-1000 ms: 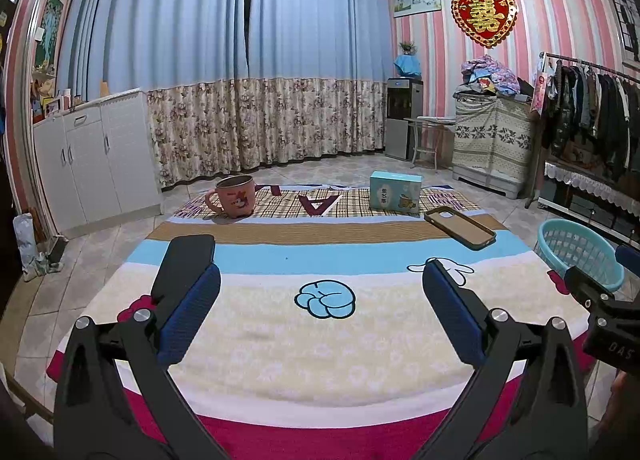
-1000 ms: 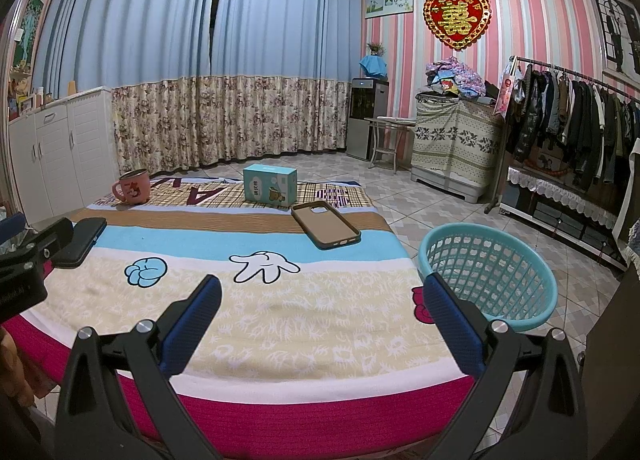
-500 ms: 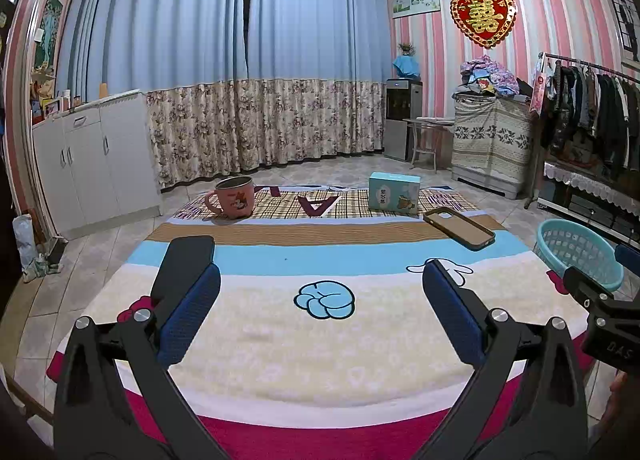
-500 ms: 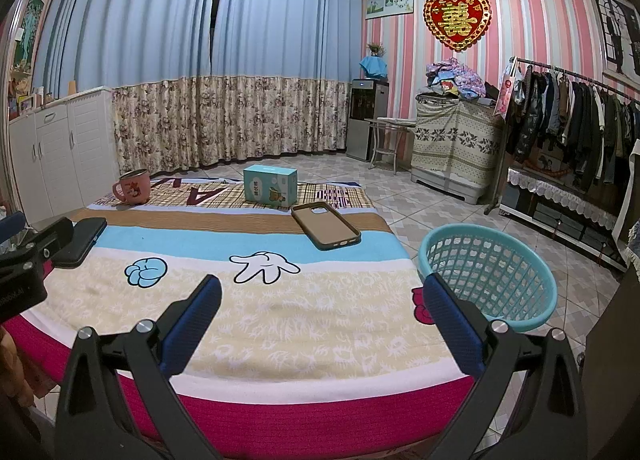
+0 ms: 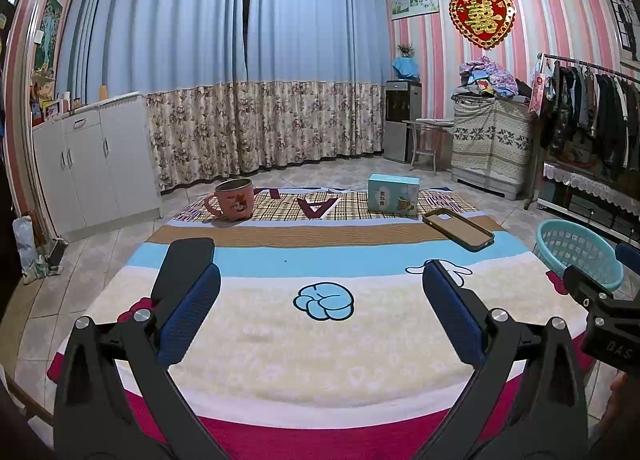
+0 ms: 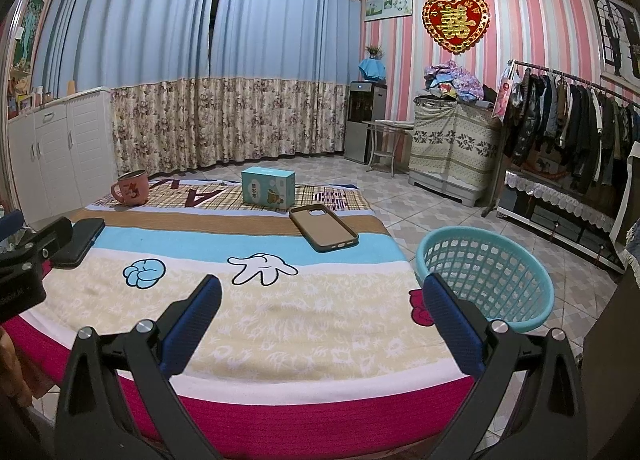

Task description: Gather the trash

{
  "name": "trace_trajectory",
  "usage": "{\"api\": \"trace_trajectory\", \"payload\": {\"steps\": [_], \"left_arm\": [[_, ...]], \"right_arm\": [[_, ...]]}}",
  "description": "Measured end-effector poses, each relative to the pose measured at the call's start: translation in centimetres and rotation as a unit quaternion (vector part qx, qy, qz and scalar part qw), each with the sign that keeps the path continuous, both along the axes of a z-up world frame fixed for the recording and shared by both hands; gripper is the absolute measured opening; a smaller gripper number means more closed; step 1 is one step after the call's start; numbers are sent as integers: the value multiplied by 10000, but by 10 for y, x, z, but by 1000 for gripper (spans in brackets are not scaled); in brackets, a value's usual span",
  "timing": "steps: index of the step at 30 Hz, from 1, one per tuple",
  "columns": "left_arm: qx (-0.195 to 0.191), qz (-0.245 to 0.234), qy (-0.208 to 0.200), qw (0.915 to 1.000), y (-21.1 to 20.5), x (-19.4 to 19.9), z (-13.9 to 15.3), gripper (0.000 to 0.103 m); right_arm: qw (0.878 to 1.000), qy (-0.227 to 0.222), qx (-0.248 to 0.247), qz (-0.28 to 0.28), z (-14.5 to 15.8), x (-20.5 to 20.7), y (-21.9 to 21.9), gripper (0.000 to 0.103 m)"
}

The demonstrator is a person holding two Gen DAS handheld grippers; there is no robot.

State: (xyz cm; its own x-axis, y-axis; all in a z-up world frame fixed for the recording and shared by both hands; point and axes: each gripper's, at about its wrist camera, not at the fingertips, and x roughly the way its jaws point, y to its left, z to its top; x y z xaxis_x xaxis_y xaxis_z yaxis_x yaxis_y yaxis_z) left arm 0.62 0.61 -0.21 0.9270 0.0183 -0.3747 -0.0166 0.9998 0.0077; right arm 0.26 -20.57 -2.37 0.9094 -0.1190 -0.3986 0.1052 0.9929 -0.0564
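A small light-blue cardboard box (image 6: 268, 188) with a cartoon bear and a white label on its front stands upright on the far, plaid-patterned part of a cartoon-print blanket (image 6: 280, 324), roughly in the middle of its width. Its edges look crisp and its top is closed. Just near and right of the box lies a brown phone case (image 6: 322, 232), rectangular with a dark rim and camera cut-out, flat with its hollow side up, on the brown and blue stripes. Far to the left on the plaid area sits a pink enamel mug (image 5: 232, 202) with a cartoon mouse print, upright, handle turned left, well apart from the box.

Off the right edge of the blanket, on the tiled floor, stands a round turquoise plastic basket (image 6: 486, 276) with a lattice wall; it looks empty.

The left gripper (image 5: 322, 296) hovers over the near left part of the blanket above a printed blue fist, its blue-padded fingers spread wide and grasping nothing. The right gripper (image 6: 320, 308) hovers over the near right part, between a printed white glove and the basket, likewise spread wide and holding nothing.

Blue curtains with floral hems hang across the far wall.
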Motion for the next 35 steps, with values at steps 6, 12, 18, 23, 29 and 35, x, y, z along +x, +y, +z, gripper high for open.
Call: {"api": "trace_trajectory", "payload": {"steps": [6, 12, 18, 23, 29, 35], "left_arm": [[12, -7, -12, 10000, 0, 0, 0, 98], [3, -16, -59, 10000, 3, 1, 5, 98], [8, -21, -65, 10000, 3, -2, 4, 98], [14, -22, -64, 10000, 2, -3, 3, 98], [22, -30, -56, 10000, 4, 1, 5, 98], [15, -33, -68, 10000, 5, 1, 6, 98]], "right_arm": [[10000, -8, 4, -29, 3, -2, 0, 98], [10000, -8, -2, -26, 3, -2, -1, 98], [10000, -7, 1, -27, 3, -2, -1, 98], [10000, -9, 1, -23, 3, -2, -1, 98], [10000, -6, 3, -27, 2, -2, 0, 98], [10000, -8, -10, -28, 2, -2, -1, 98]]}}
